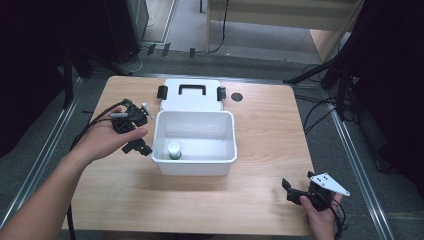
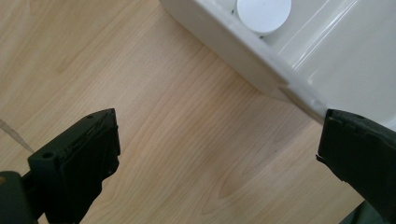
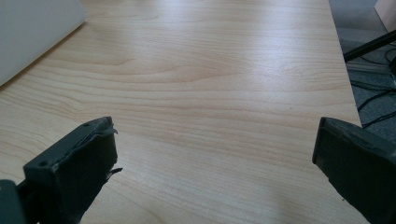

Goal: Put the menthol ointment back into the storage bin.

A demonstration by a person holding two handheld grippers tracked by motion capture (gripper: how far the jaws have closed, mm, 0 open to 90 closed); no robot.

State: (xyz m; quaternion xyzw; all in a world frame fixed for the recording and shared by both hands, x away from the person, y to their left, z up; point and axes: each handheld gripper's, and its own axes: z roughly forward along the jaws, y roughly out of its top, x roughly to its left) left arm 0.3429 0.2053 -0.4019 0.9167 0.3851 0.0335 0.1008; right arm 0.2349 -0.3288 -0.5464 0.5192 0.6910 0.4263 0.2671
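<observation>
With the white-capped bottle (image 1: 173,150) standing upright at the open white storage box's (image 1: 194,165) 7 o'clock corner, the left gripper (image 1: 134,131), wide open and empty at its 9 o'clock side, should probably rise over the rim before descending, while the right gripper (image 1: 296,192) waits wide open and empty on the surface (image 1: 260,130).

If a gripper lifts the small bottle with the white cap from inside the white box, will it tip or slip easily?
The bottle stands upright and looks narrow, so a sideways nudge could probably tip it. It seems small, so likely light. It stands close to the front wall of the white box, which may crowd the jaws; its smooth white cap might slip.
</observation>
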